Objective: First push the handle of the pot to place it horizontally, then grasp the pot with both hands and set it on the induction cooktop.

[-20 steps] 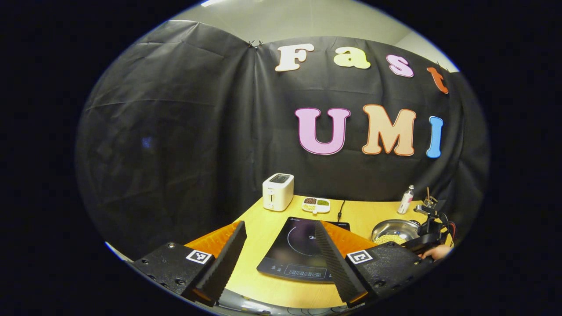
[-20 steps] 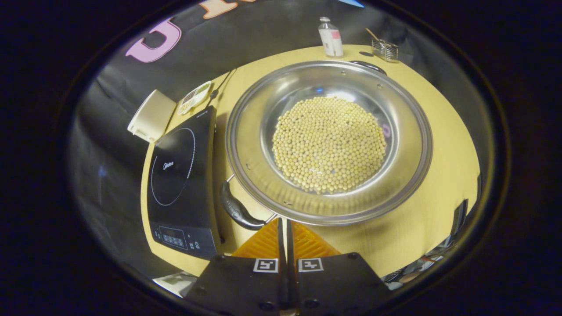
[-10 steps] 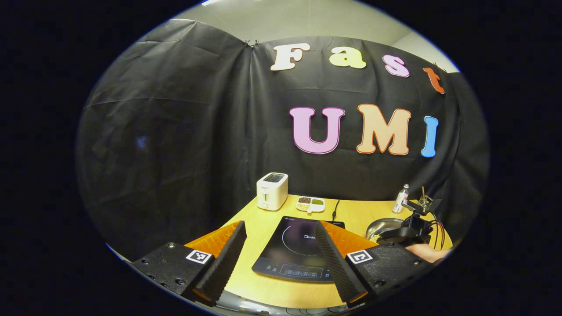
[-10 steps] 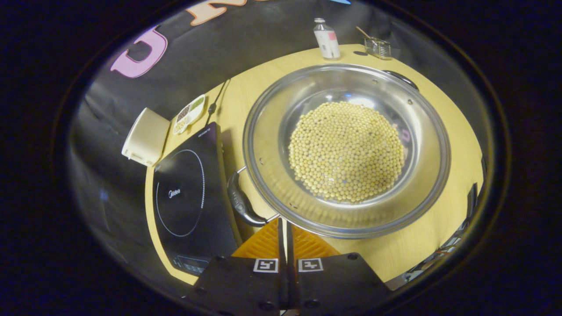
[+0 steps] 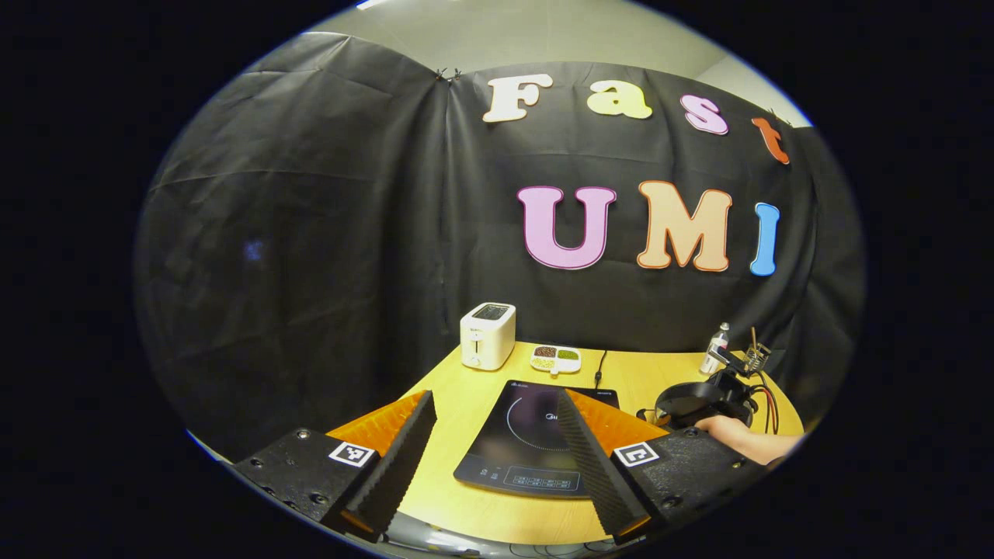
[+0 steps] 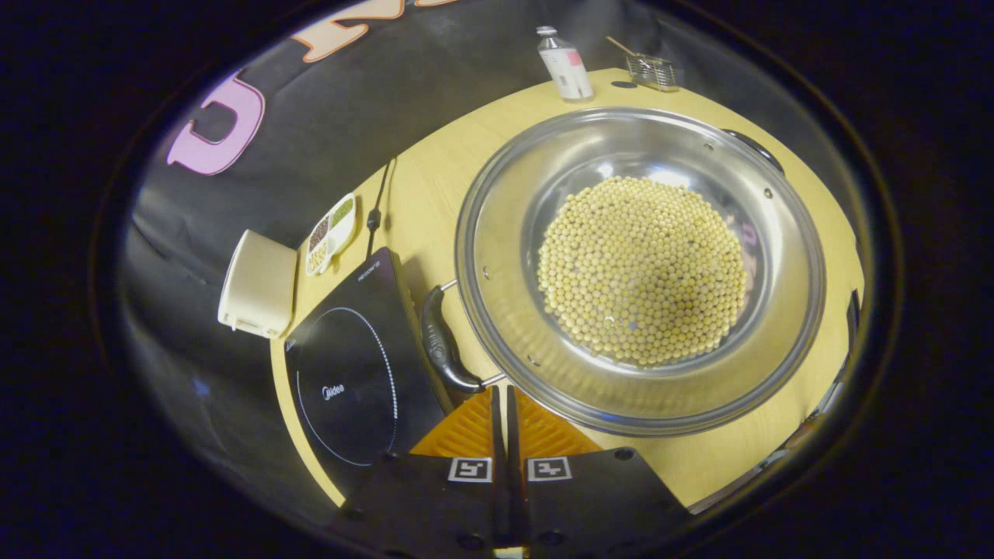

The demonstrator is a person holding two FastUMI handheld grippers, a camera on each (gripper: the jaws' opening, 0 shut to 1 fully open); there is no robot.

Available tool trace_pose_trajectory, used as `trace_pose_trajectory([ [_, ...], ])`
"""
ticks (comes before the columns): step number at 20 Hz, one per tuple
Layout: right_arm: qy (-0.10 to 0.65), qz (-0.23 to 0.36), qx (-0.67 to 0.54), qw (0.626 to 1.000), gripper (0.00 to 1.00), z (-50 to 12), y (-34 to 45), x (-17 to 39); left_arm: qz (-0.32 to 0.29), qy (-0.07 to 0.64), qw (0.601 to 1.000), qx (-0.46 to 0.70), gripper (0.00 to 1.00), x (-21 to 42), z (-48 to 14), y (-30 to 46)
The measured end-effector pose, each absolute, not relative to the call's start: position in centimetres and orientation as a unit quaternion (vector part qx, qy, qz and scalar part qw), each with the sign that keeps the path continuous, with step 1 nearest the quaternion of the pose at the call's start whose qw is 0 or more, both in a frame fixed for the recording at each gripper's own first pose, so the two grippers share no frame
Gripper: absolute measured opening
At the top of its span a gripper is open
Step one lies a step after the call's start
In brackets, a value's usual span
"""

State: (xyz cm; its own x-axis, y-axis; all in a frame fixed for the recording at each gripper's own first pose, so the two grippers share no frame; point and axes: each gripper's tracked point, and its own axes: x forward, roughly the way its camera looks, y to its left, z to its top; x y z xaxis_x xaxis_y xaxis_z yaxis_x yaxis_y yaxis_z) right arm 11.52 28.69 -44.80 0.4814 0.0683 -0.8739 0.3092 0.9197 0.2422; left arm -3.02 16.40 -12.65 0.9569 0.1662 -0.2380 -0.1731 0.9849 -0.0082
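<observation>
The steel pot [image 6: 497,310] stands on the yellow table and holds a layer of yellow beans [image 6: 641,268]. Its near black handle [image 6: 443,349] lies alongside the black induction cooktop [image 6: 353,373]; the far handle [image 6: 749,144] is at the upper right. My right gripper [image 6: 501,390] is shut with nothing between its fingers, its tips beside the near handle's lower end. In the left gripper view my left gripper [image 5: 495,400] hangs open above the table's near edge, in front of the cooktop [image 5: 528,442]. The right gripper [image 5: 722,392], with a hand behind it, hovers over the pot [image 5: 675,400].
At the back of the table stand a white toaster [image 5: 488,335], a divided dish of grains [image 5: 557,358], a small bottle [image 5: 716,349] and a little wire holder [image 6: 651,71]. The cooktop's cord [image 5: 599,369] runs to the back wall.
In the right gripper view the pot has turned: its far handle swung to the right and the near handle now lies along the cooktop's edge. The right gripper stayed shut. The left gripper hardly moved.
</observation>
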Motion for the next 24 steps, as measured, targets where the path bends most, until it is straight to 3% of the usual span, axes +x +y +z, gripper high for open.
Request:
trace_pose_trajectory([
  [1, 0.504, -0.072, 0.186, 0.840, 0.02, -44.9, 28.9, 11.7, 0.086, 0.122, 0.989, -0.015, 0.96, -3.0, -12.9, 16.5],
  [15, 0.506, -0.050, 0.154, 0.847, 0.00, -45.2, 30.2, 12.9, 0.080, 0.129, 0.988, -0.010, 0.96, -1.7, -13.5, 16.8],
  [17, 0.502, -0.030, 0.143, 0.853, 0.02, -44.3, 29.9, 12.5, 0.074, 0.131, 0.988, -0.015, 0.96, -1.5, -13.7, 16.4],
  [18, 0.499, -0.012, 0.137, 0.856, 0.14, -43.5, 29.8, 12.1, 0.071, 0.133, 0.988, -0.017, 0.96, -1.3, -13.8, 16.2],
  [19, 0.503, 0.012, 0.137, 0.853, 0.00, -42.9, 30.0, 11.5, 0.067, 0.134, 0.989, -0.019, 0.96, -1.1, -13.9, 15.9],
  [20, 0.511, 0.044, 0.138, 0.847, 0.08, -42.2, 30.5, 10.5, 0.063, 0.136, 0.989, -0.020, 0.96, -1.0, -14.0, 15.7],
  [22, 0.511, 0.084, 0.126, 0.846, 0.38, -41.0, 30.0, 8.9, 0.054, 0.140, 0.989, -0.019, 0.96, -0.5, -14.2, 15.2],
  [23, 0.507, 0.097, 0.122, 0.848, 0.45, -40.2, 29.5, 8.4, 0.049, 0.142, 0.988, -0.018, 0.96, -0.3, -14.4, 14.9],
  [24, 0.505, 0.108, 0.120, 0.848, 0.60, -39.5, 29.0, 7.9, 0.044, 0.145, 0.988, -0.018, 0.96, -0.1, -14.5, 14.7],
])
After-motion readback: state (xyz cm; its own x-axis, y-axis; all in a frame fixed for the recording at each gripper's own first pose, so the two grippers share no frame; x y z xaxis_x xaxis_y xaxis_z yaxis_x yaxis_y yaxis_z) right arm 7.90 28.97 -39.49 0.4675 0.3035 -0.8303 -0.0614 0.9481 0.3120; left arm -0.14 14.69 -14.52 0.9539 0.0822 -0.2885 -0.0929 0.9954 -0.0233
